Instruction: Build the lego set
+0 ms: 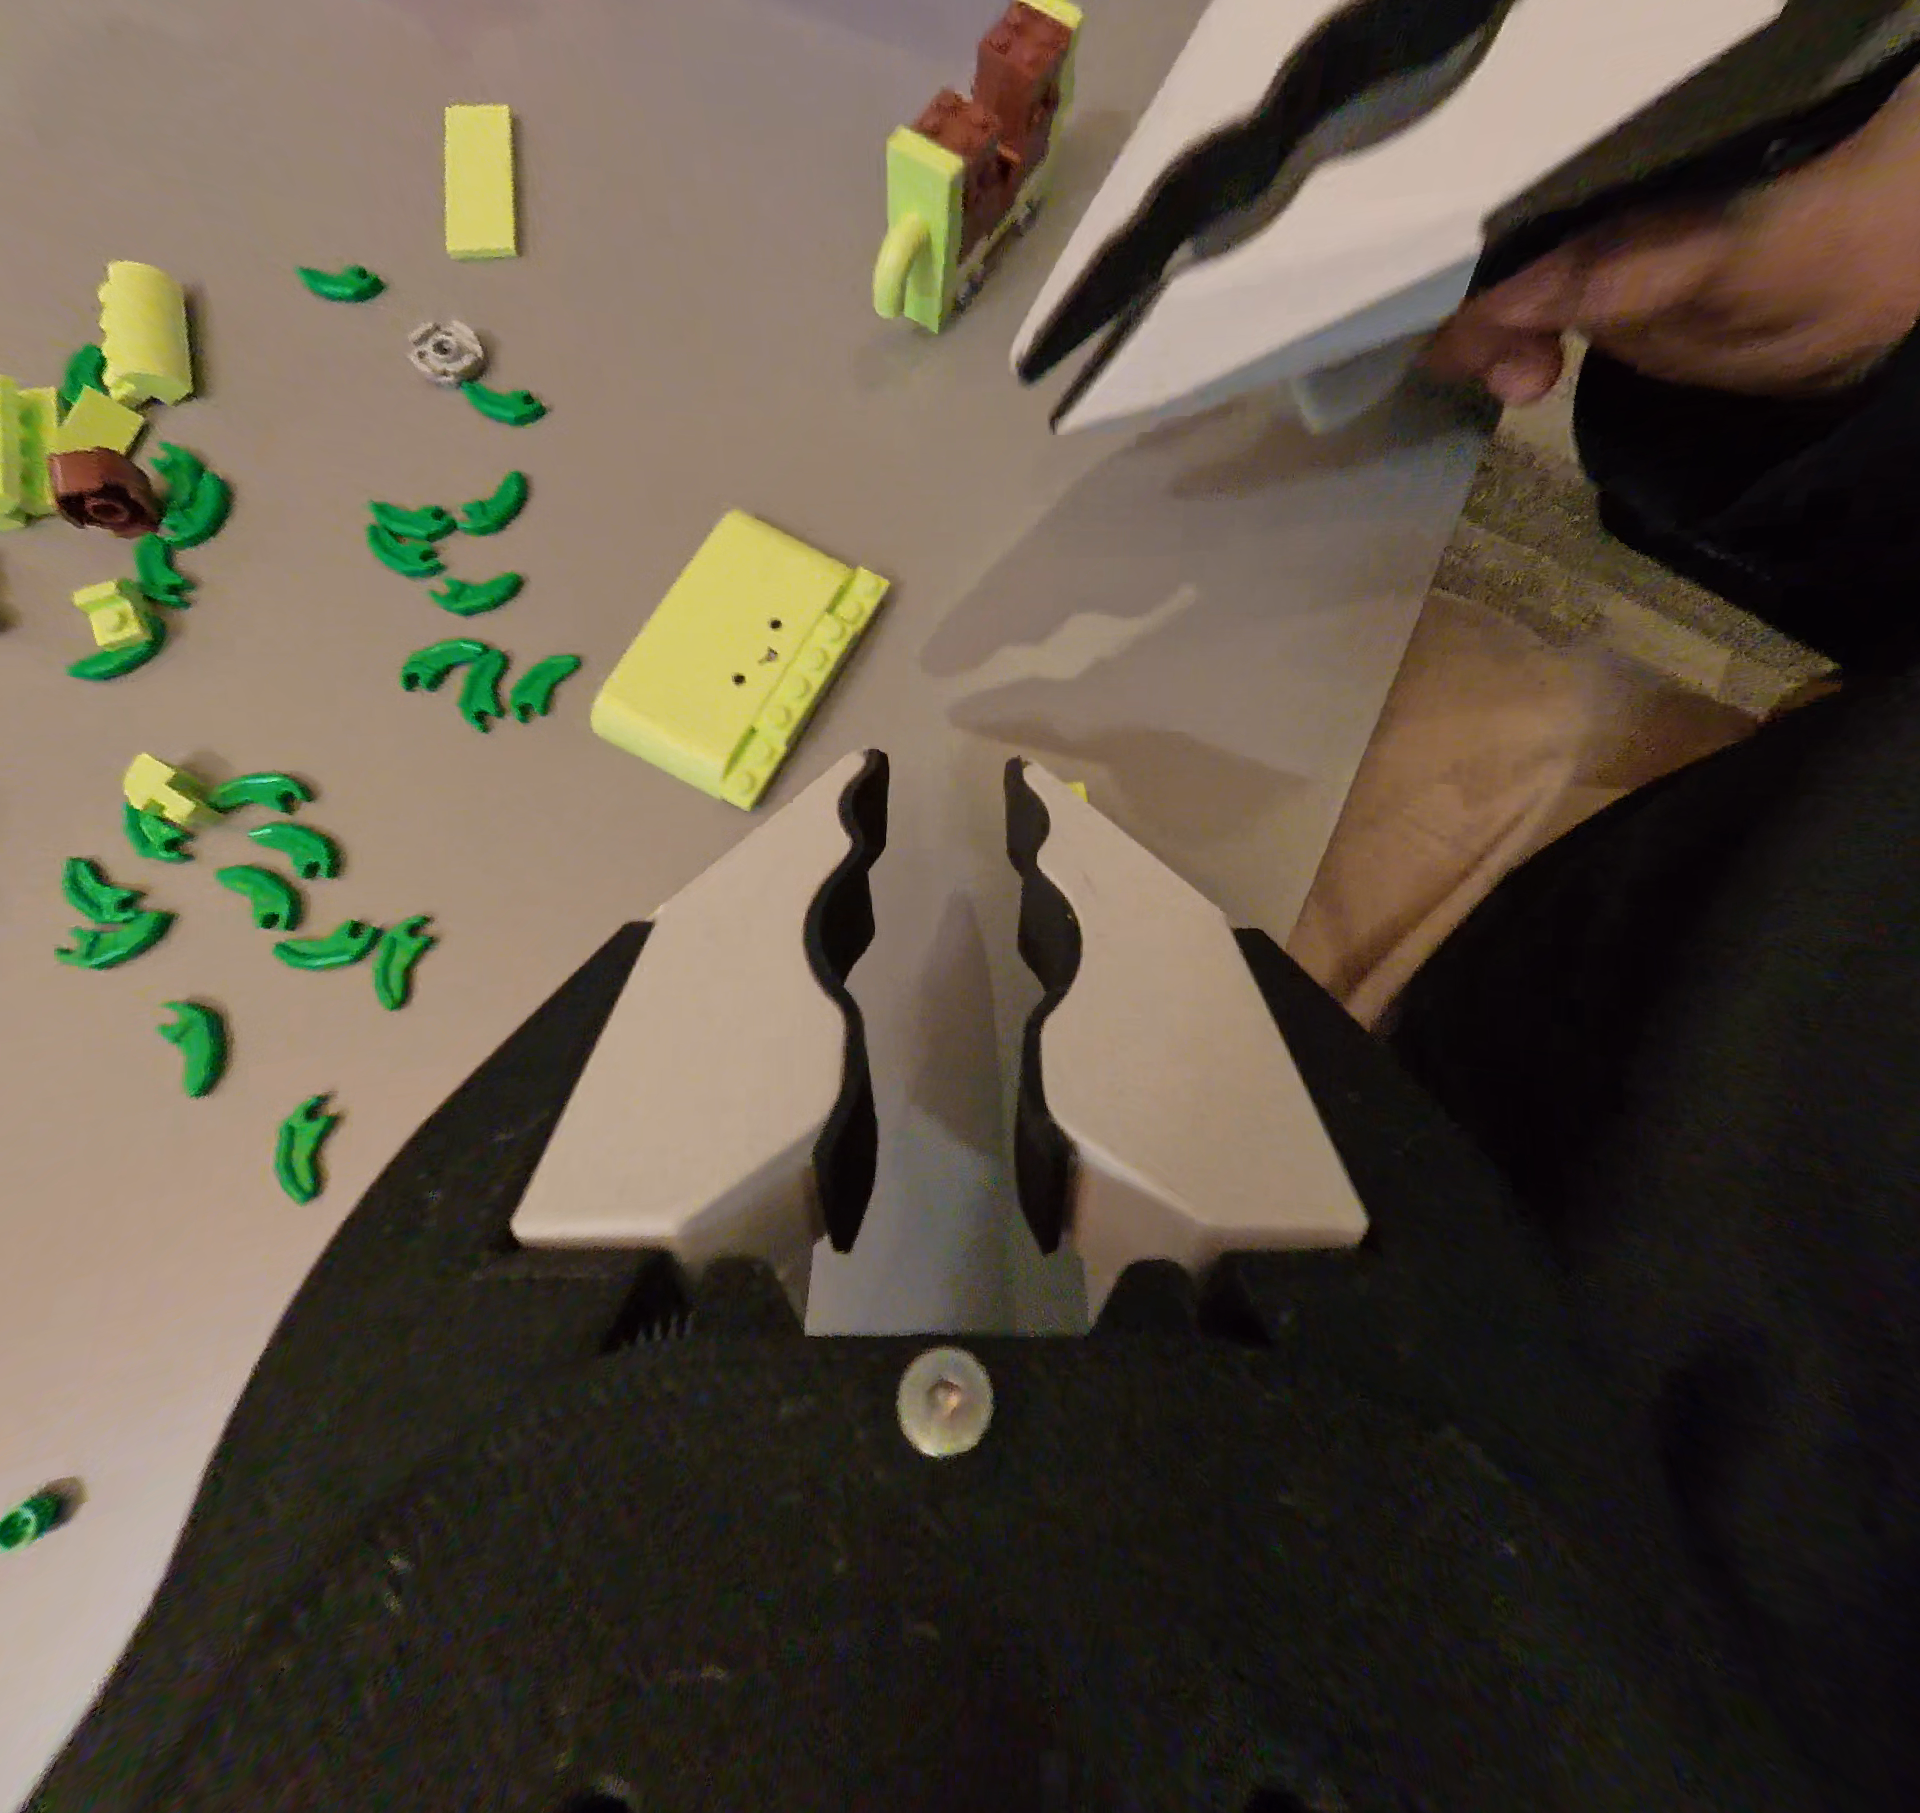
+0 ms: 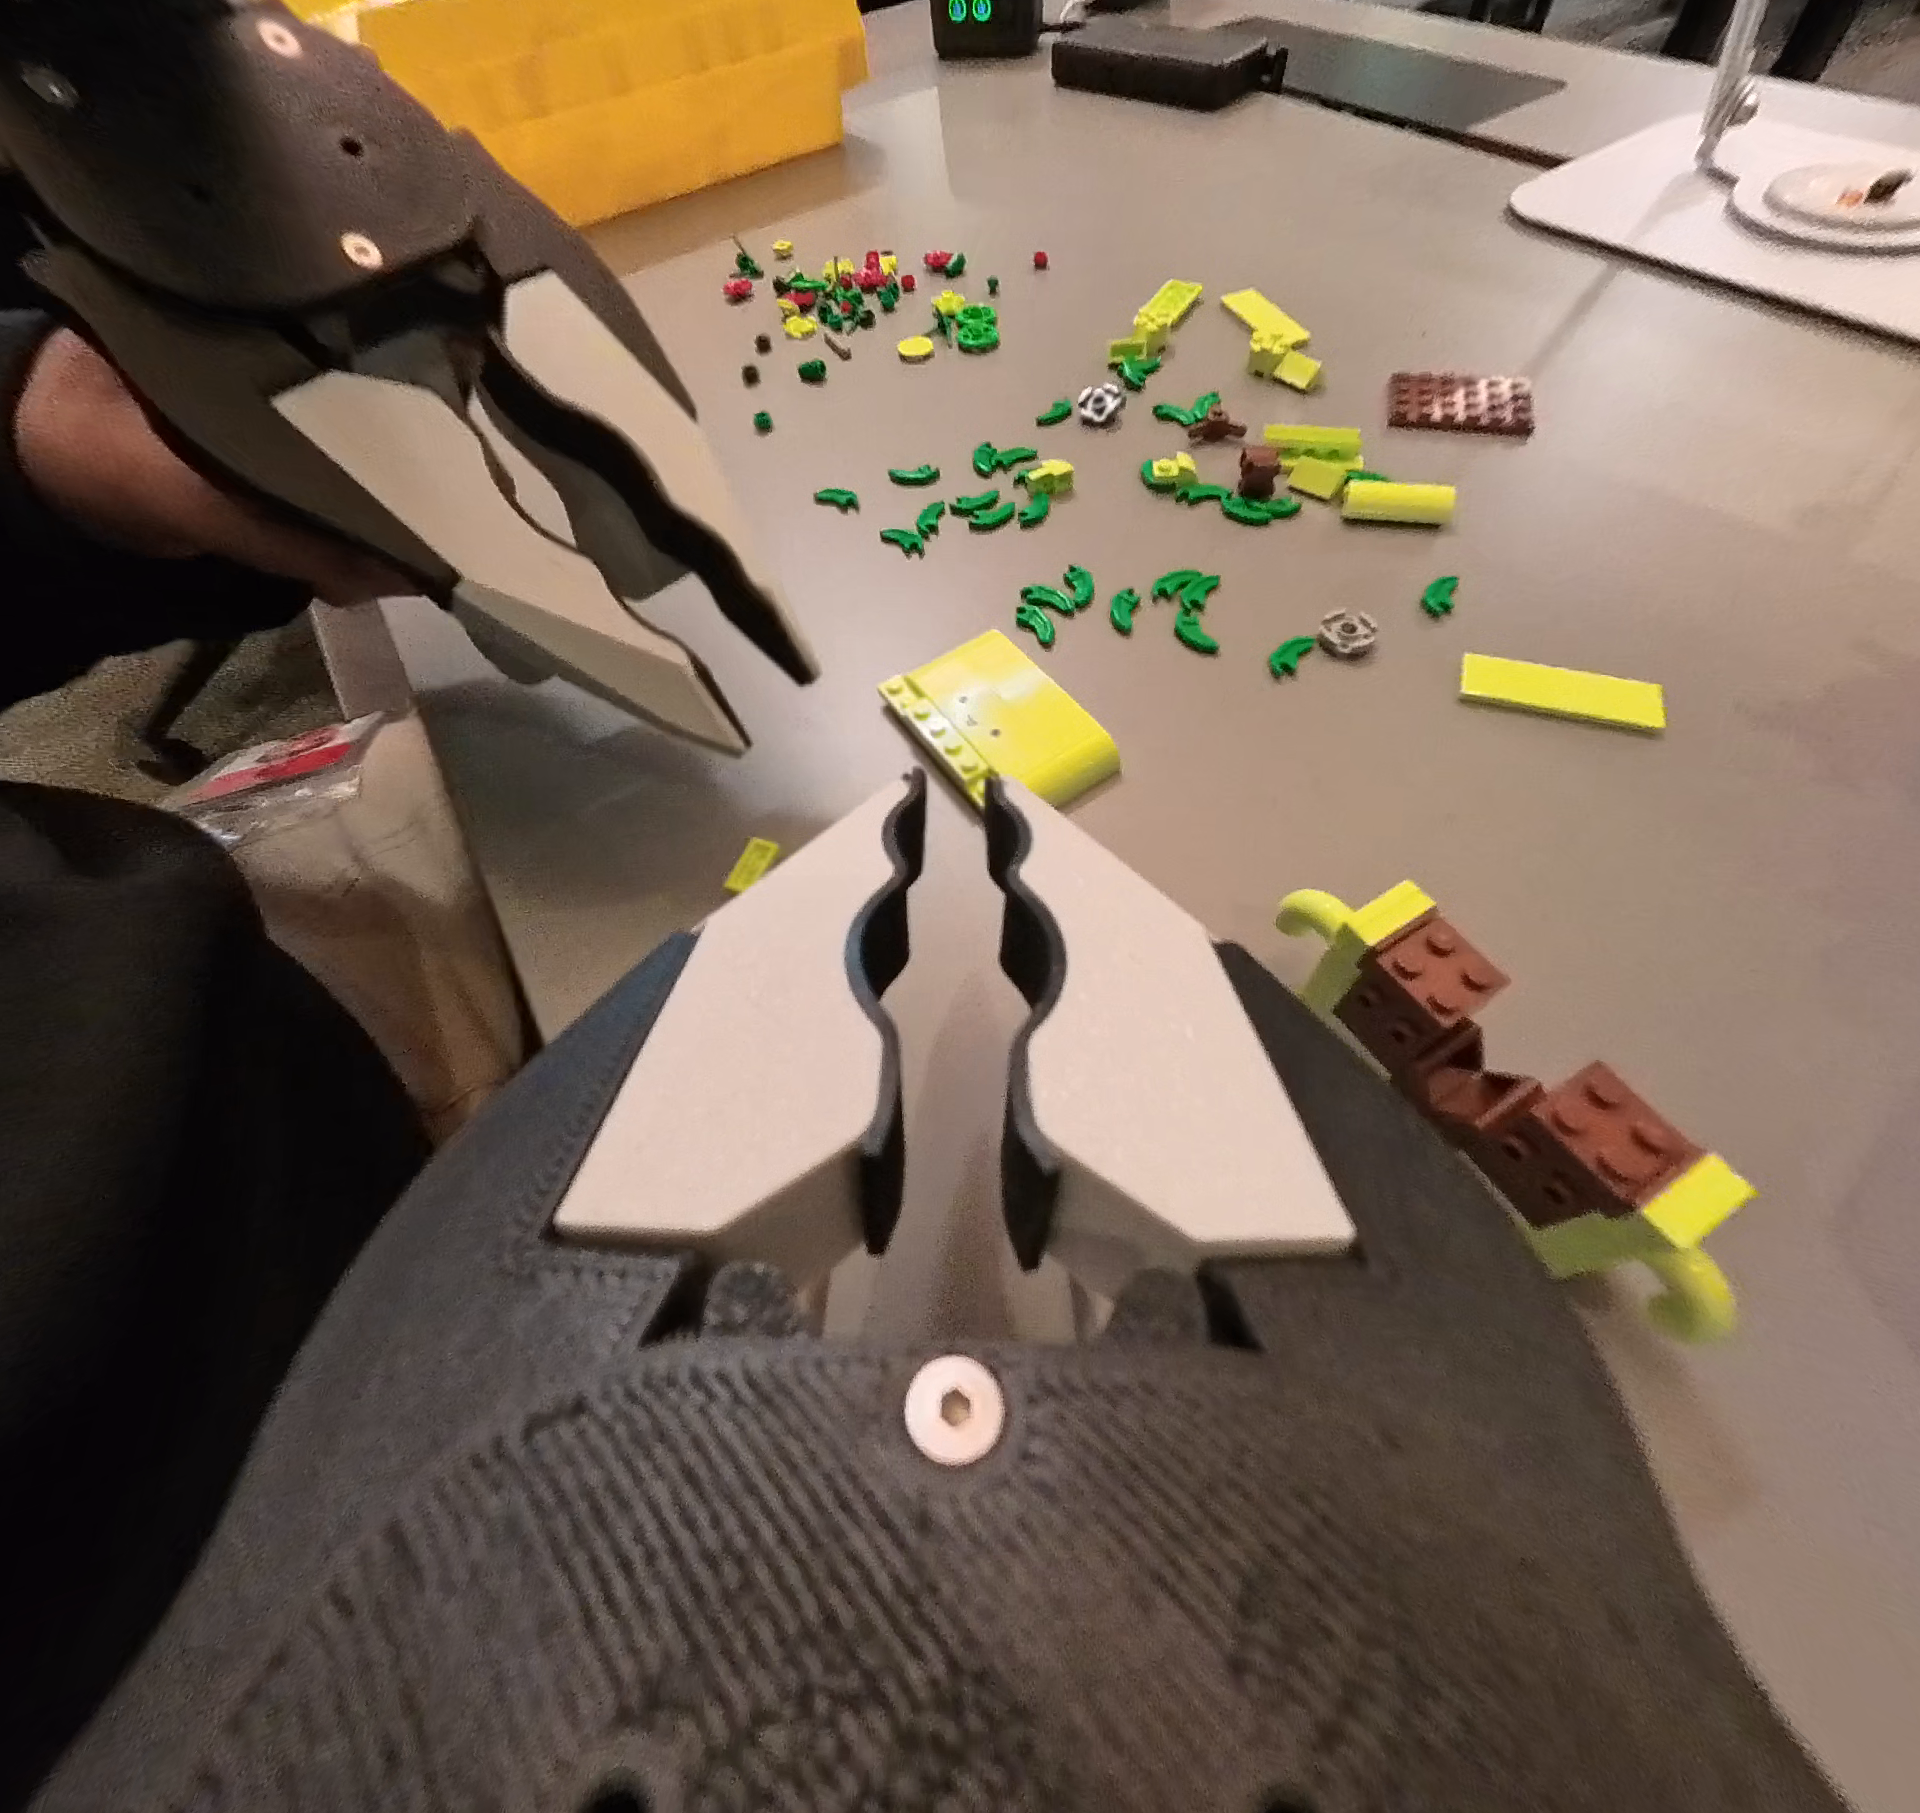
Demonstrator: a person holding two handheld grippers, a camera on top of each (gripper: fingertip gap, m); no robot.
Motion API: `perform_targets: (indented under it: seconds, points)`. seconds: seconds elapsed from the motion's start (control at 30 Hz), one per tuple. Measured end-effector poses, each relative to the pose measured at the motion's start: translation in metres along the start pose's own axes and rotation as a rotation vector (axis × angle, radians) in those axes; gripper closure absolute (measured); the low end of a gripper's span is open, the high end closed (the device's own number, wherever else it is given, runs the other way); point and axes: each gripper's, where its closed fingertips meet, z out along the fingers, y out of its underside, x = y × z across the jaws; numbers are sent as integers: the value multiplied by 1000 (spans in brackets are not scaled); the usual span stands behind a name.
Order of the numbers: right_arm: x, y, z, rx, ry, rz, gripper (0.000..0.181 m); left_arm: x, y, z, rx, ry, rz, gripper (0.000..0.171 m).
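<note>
In your left wrist view, your left gripper (image 1: 945, 776) hangs above the grey table (image 1: 675, 49) with its fingers parted and nothing between them. At 11 o'clock from its tips lies the lime panel (image 1: 740, 657), flat, studded strip toward you. Green leaf pieces (image 1: 457, 600) are scattered from 9 to 10 o'clock. The brown-and-lime assembly (image 1: 977, 163) stands at 12 o'clock, farther off, and a flat lime tile (image 1: 479, 181) lies at 11 o'clock beyond the leaves. Your right gripper (image 1: 1039, 392) comes in from 1 o'clock, blurred, its tips only narrowly apart and empty.

In your right wrist view, the right gripper (image 2: 954, 789) shows a slim gap between its fingers and carries nothing. The lime panel (image 2: 1023, 714) lies just past the tips at 12 o'clock. The brown-and-lime assembly (image 2: 1507, 1088) rests on the table (image 2: 1351, 205) at 3 o'clock. Your left gripper (image 2: 779, 703) sits at 10 o'clock, empty. Yellow bins (image 2: 613, 70) stand at 11 o'clock, far back.
</note>
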Motion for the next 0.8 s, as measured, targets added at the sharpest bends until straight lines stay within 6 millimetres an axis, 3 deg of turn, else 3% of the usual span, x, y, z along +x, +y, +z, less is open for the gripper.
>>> perform_targets:
  seconds: [0.13,0.3,0.4,0.67,0.73,0.8]
  points:
    - [8,6,9,-31,17,26,168,-17,3,4,4,-38,-21,150]
    - [12,13,14,-78,72,-2,167,-21,9,4,69,-14,-34,152]
    - [26,14,19,-107,172,-30,159,-31,13,0,87,-58,-21,153]
    - [42,2,20,-54,292,-86,159,-54,14,-32,215,-190,37,150]
    - [42,-4,15,-14,325,-110,159,-49,13,-30,219,-135,46,150]
    - [36,-7,10,19,331,-136,160,-23,5,-29,258,8,69,151]
